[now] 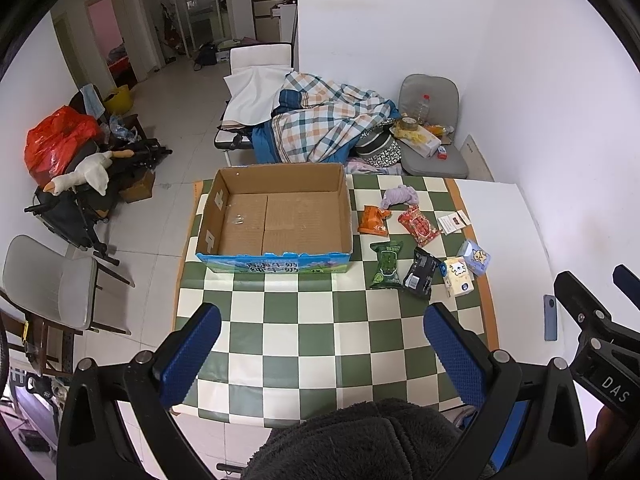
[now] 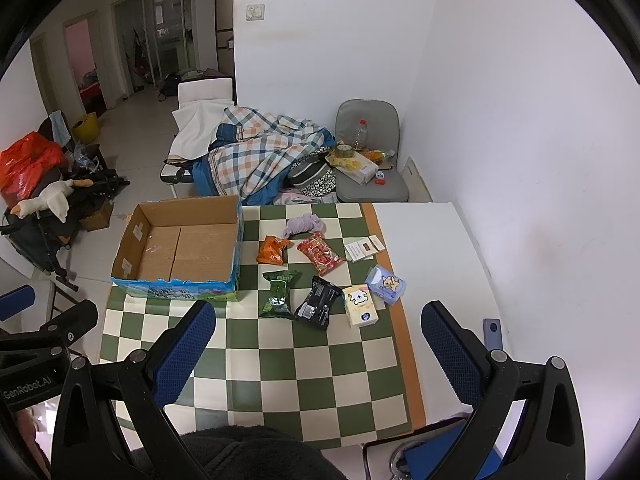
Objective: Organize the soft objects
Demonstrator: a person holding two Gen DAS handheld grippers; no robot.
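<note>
An empty open cardboard box (image 1: 280, 216) (image 2: 180, 240) stands at the far left of the green-and-white checked table cloth (image 1: 304, 320) (image 2: 320, 360). To its right lie soft packs: an orange snack bag (image 1: 373, 221) (image 2: 272, 251), a red snack bag (image 1: 418, 225) (image 2: 320, 254), a green pack (image 1: 386, 265) (image 2: 278, 294), a black pack (image 1: 420, 273) (image 2: 318, 302), a yellow tissue pack (image 1: 459, 276) (image 2: 361, 306), a blue tissue pack (image 1: 476, 257) (image 2: 386, 284) and a purple cloth (image 1: 398, 196) (image 2: 305, 225). My left gripper (image 1: 322, 346) and right gripper (image 2: 318, 344) are open and empty, above the table's near part.
A white card (image 1: 452, 222) (image 2: 363, 248) lies by the red bag. A phone (image 1: 551, 318) (image 2: 493, 333) lies on the white table top at right. Chairs with a checked blanket (image 1: 328, 116) stand behind the table; a grey chair (image 1: 52, 280) is at left.
</note>
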